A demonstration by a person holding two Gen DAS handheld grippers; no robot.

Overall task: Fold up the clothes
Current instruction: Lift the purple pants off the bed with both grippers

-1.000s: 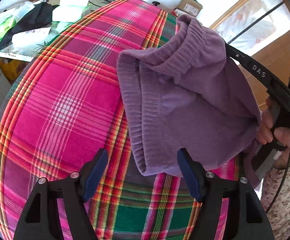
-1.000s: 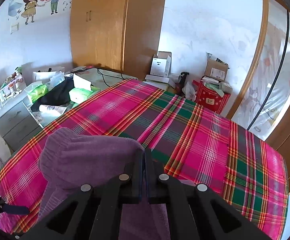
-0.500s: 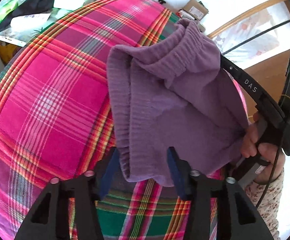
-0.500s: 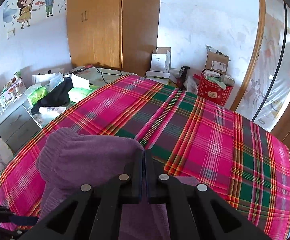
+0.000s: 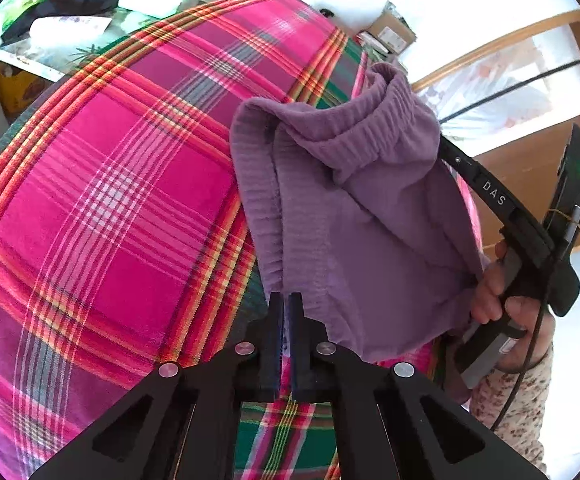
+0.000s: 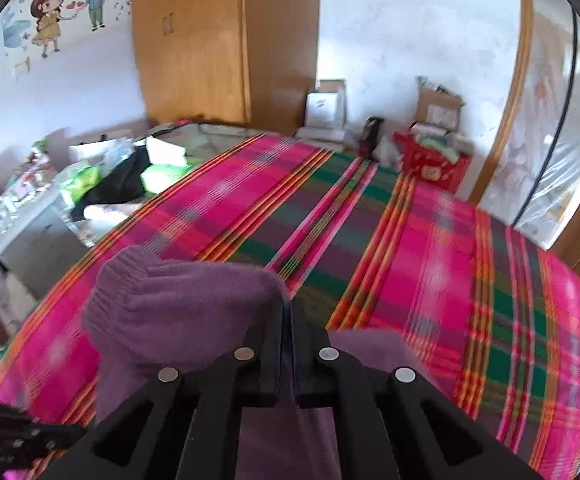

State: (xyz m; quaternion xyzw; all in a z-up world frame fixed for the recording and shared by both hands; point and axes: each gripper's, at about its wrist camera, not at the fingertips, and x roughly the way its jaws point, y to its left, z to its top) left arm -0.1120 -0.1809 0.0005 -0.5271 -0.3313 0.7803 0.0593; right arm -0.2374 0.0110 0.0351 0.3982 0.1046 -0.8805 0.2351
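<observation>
The left gripper (image 5: pixel 284 312) was clenched on the lower hem of the purple garment (image 5: pixel 354 216), its two fingers pressed together with a sliver of cloth between them. From that pinch the garment rose up and away to the claw's front right, its ribbed edge running straight ahead and its gathered waistband bunched at the far top. The right gripper (image 6: pixel 288 320) was likewise clamped shut on the same garment, purple cloth (image 6: pixel 178 300) heaped just left of and under its closed fingers; in the left wrist view its black body and the hand (image 5: pixel 502 300) working it sat at the garment's far right corner.

So the cloth hung slack between the two claws, lifted clear of the plaid bedspread (image 5: pixel 102 208), its long axis running from the left claw's pinch toward the right one. Which claw held which corner of the garment's true shape could not be told, as it was doubled over itself.

Below and ahead of both claws the bedspread lay bare and flat, so nothing stood in the way of laying the garment down there. Farther out, past the bed's left edge, a cluttered side table (image 6: pixel 42 216) held bags and dark cloth; a wardrobe (image 6: pixel 218 40) and cardboard boxes (image 6: pixel 438 106) stood beyond the far end, well apart from the work.
</observation>
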